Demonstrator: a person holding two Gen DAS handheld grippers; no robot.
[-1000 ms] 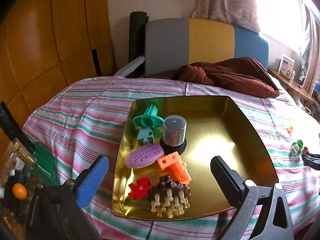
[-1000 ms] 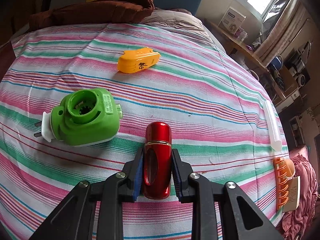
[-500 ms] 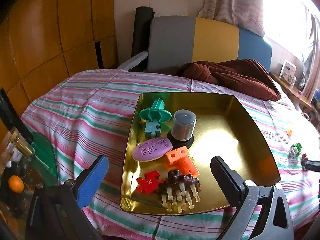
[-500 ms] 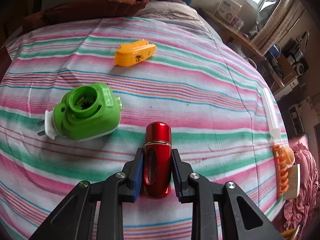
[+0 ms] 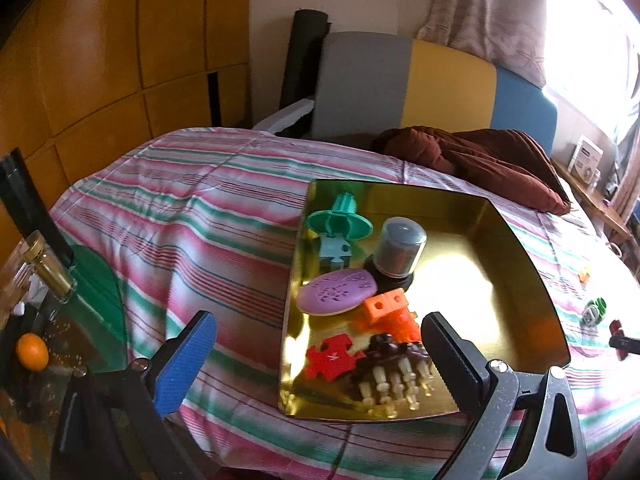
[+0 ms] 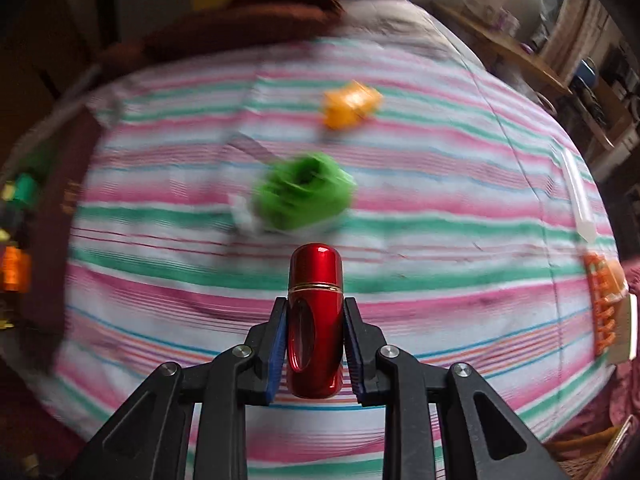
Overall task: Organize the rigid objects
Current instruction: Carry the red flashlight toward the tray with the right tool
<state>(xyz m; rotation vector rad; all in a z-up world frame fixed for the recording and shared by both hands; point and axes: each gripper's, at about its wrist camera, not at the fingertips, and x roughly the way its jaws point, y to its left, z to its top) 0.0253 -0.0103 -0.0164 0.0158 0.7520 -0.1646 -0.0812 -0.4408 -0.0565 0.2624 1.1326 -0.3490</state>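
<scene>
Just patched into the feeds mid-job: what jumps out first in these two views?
The glossy red metal capsule clamped between the right gripper pads, held above the striped bedspread. Next, the shiny gold tray on the bed ahead of the open left gripper, its left side crowded with small plastic pieces. Behind the capsule, a blurred green plastic housing and orange plastic piece lie loose.

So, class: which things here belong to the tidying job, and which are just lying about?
Job:
gold tray
red capsule in right gripper
green gadget
orange piece
purple oval

Lying about:
brown blanket
chair
striped bedcover
</scene>
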